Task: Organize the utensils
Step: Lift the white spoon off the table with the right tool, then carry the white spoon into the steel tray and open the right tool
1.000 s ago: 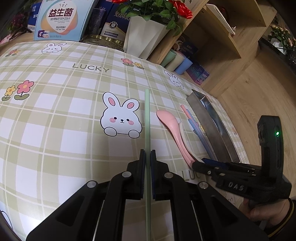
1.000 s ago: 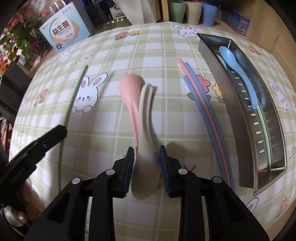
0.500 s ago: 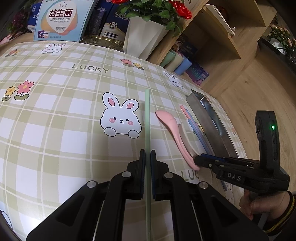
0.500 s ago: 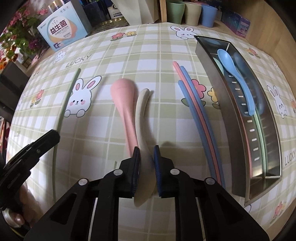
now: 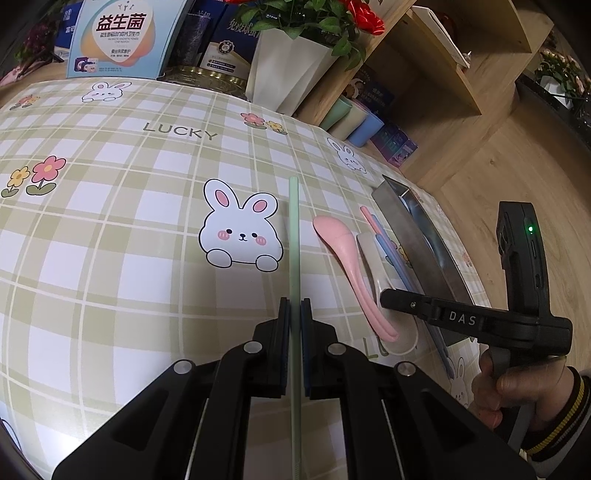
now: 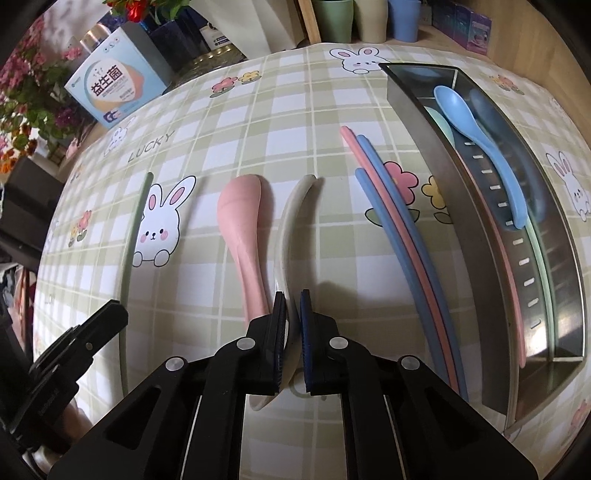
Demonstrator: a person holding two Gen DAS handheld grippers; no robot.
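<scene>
Nearest us, our left hand-held gripper pinches a green chopstick lying on the desk; our right hand-held gripper pinches a beige spoon beside a pink spoon. Farther right sit loose chopsticks and the steel tray. Beyond stand cups, a white planter and wooden shelving.

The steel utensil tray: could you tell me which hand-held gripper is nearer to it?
Right. The right hand-held gripper, shut on the cream spoon, sits just left of the steel tray. The left hand-held gripper holds the green chopstick farther away, beyond the pink spoon.
</scene>
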